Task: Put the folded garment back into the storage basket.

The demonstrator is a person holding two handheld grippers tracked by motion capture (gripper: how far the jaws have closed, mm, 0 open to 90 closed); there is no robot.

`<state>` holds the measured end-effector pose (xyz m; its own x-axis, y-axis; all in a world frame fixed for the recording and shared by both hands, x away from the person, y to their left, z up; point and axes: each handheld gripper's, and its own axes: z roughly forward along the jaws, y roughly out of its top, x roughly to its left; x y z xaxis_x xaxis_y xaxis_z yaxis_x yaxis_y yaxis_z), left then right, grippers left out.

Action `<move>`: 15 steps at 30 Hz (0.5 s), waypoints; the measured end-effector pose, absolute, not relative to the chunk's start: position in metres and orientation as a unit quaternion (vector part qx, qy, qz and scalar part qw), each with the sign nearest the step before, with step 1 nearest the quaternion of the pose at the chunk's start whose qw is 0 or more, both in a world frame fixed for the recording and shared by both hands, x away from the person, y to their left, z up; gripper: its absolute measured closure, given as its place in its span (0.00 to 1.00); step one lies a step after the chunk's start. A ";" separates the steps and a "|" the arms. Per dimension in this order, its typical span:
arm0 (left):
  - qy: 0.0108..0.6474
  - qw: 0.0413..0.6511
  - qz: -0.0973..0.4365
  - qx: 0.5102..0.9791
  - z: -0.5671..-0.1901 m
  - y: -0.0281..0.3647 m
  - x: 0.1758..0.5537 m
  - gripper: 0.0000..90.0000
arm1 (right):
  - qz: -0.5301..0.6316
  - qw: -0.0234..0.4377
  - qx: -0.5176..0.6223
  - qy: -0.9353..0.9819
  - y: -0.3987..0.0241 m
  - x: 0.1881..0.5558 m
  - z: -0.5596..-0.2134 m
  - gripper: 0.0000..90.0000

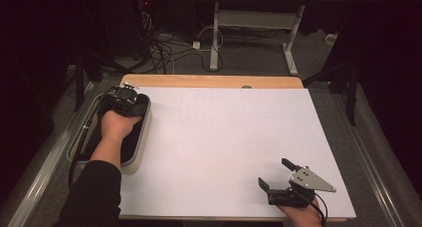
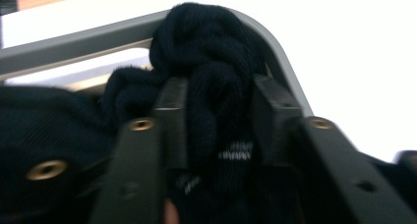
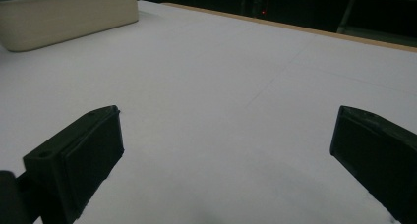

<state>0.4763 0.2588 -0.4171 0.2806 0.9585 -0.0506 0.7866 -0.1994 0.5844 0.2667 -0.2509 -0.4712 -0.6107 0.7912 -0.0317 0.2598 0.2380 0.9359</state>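
A dark navy knitted garment (image 2: 216, 76) with a thin white stripe is pinched between the jaws of my left gripper (image 2: 219, 121), which is shut on it. This happens over the far corner of a grey bin (image 1: 144, 137) at the table's left edge, where my left gripper (image 1: 127, 101) sits with dark cloth under it. More dark cloth (image 2: 44, 130) lies inside the bin, whose rim (image 2: 74, 44) curves behind the bundle. My right gripper (image 1: 276, 174) rests near the front right of the white sheet (image 1: 224, 137), jaws wide apart and nothing between them (image 3: 226, 150).
The bin's cream outer wall (image 3: 69, 17) shows far left in the right gripper view. A wooden table edge (image 1: 209, 81) borders the white sheet at the back. Beyond it are cables (image 1: 164, 48) on the floor and another table's legs (image 1: 215, 38).
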 end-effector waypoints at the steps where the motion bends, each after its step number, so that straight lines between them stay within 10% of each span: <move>1: 0.579 0.258 0.161 0.757 -0.415 0.260 0.473 0.56 | 0.505 0.263 0.355 0.741 -0.251 0.267 -0.471 0.00; 15: 0.591 0.219 0.098 0.770 -0.414 0.293 0.430 0.26 | 0.507 0.263 0.352 0.741 -0.251 0.265 -0.469 0.00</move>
